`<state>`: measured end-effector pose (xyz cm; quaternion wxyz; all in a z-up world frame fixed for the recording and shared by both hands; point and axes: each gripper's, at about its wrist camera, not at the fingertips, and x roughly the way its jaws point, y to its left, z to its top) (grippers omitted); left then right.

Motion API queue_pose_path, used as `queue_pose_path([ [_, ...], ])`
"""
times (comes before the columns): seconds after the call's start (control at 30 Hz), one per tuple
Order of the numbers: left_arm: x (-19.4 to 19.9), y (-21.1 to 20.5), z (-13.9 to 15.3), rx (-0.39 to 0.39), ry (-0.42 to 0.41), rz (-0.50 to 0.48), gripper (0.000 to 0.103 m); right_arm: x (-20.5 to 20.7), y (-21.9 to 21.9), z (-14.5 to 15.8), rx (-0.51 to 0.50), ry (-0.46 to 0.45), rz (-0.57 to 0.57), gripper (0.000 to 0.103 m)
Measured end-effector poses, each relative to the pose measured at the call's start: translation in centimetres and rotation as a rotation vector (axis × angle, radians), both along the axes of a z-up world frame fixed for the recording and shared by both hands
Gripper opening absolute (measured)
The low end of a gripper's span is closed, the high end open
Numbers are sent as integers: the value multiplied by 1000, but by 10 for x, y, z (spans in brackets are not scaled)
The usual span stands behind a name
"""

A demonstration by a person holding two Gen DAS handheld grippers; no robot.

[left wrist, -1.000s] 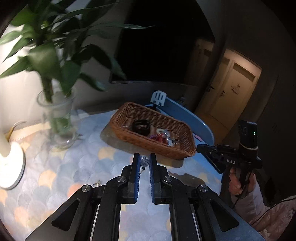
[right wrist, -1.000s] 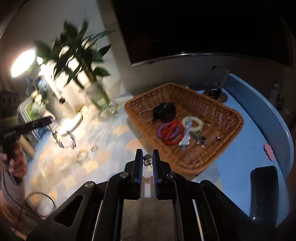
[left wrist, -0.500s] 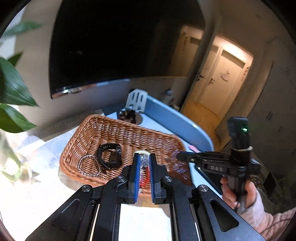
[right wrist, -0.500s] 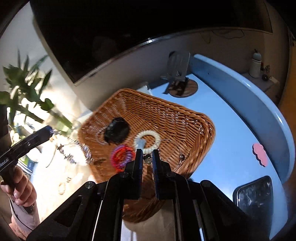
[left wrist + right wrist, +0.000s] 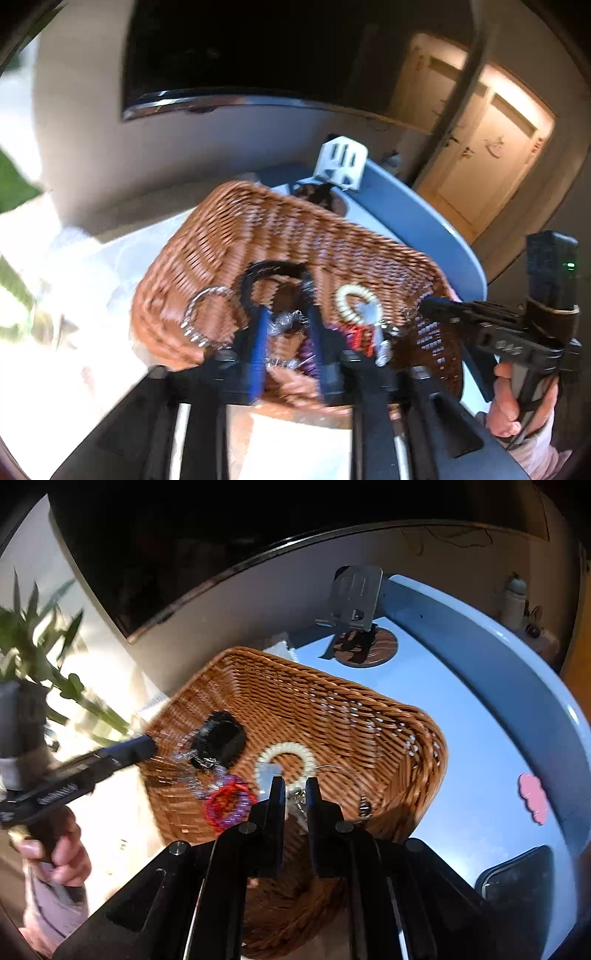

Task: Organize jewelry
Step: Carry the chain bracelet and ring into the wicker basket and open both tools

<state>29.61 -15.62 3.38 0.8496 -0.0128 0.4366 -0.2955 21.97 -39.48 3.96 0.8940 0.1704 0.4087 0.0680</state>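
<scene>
Blue tabletop (image 5: 461, 709) carries one wicker basket (image 5: 332, 705) near its back edge. Left gripper (image 5: 286, 325) hangs over the basket, jaws opening, a silvery chain (image 5: 284, 319) blurred between them. Right gripper (image 5: 293, 794) is nearly closed on a small metal piece (image 5: 297, 795). Only the right wrist view shows the plant (image 5: 33, 657) and the pink shape (image 5: 533, 797); only the left shows two doors (image 5: 487, 147). Inside the basket lie one black band (image 5: 221, 740), one pearl bracelet (image 5: 286, 755) and red-purple loops (image 5: 229, 803).

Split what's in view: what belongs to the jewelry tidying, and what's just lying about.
Job: wicker basket, pearl bracelet, black band, red and purple loops, silver chain between the opening jaws of the left gripper, small silver piece in the right gripper.
Lying about: phone stand, plant, pink cloud shape.
</scene>
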Motion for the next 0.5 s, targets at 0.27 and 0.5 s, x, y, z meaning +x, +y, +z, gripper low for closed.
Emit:
queue_pose_path([
  [0.27, -48, 47, 22, -5, -56, 6, 41, -33, 3, 26, 34, -87, -17, 29],
  [0.5, -111, 120, 63, -22, -122, 93, 46, -63, 58, 43, 32, -142, 91, 32],
])
